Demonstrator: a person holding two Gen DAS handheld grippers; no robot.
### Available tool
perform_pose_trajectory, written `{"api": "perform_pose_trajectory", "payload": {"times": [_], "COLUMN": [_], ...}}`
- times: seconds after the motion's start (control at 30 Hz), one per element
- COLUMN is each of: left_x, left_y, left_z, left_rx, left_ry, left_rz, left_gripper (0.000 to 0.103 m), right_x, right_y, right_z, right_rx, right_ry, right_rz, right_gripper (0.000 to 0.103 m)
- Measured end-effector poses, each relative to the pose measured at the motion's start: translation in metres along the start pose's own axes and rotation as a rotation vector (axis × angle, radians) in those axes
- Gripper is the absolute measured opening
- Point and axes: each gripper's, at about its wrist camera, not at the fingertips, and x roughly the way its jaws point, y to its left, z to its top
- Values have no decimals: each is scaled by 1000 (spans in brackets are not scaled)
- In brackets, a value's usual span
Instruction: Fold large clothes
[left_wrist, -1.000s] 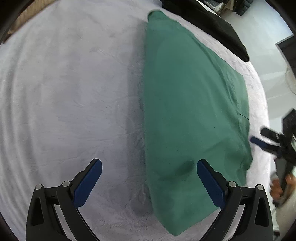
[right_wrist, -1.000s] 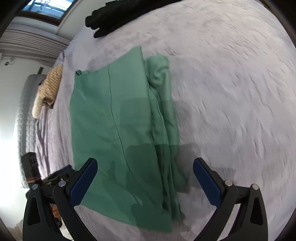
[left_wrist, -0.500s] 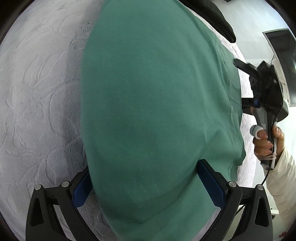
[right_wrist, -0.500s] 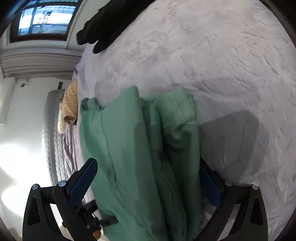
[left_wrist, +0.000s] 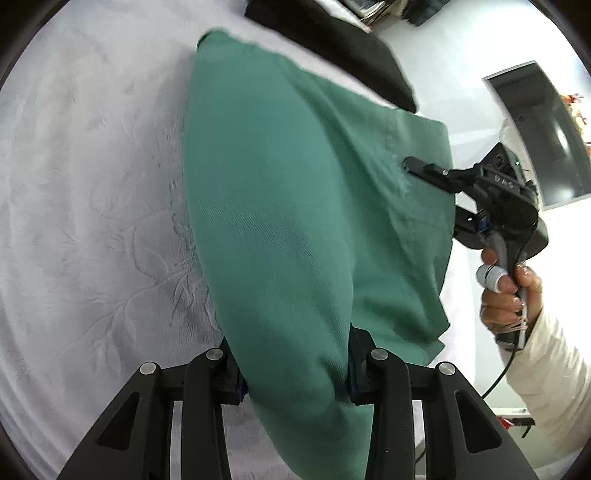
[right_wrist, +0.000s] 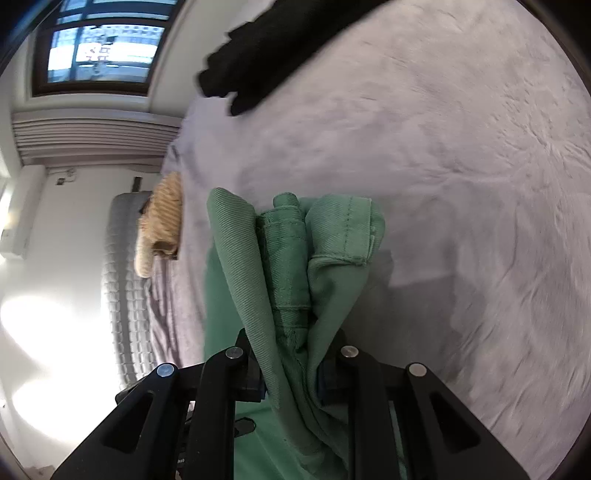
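- The green garment lies folded long on the white bed cover, and both near ends are lifted off it.
- The left gripper has one end of the green garment bunched between its jaws. The jaws are closing and the cloth fills the gap between them.
- The right gripper pinches the other end, where thick folds and a stitched hem stick up. Its jaws are closing too, with the cloth squeezed between them.
- In the left view a hand in a white sleeve holds the right gripper beside the green garment.
- A black garment lies on the bed cover past the far end of the green garment.
- A tan knit thing sits at the bed's edge, beside the green garment.
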Motion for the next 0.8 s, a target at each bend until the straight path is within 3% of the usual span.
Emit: {"api": "perform_pose_trajectory", "payload": {"times": [0.3,0.5,0.57,0.63,0.67,0.7,0.8], "left_x": [-97,-137,-127,-109,-106,-110,-140], "left_y": [35,90,116,137,147,153,152], "left_z": [-68,-144,-171,-190,-196,-201,-199], "left_rx": [45,2,-33,-71,-88,-110,-105], "left_ry": [-36,16,66,149,177,180,104], "left_rz": [20,145,226,323,322,287,297], "left_gripper": [40,44,53,58,59,63,63], "right_x": [10,77,108,136,142,143,123], "right_y": [66,72,64,52,47,46,66], "right_z": [-81,-166,-188,-200,-200,-200,-201], "right_rx": [-33,33,49,47,56,66,8], "right_ry": [10,85,129,159,163,163,120], "right_rz": [66,91,24,-138,-230,-254,-341], "right_gripper": [20,20,21,29,34,43,46]}}
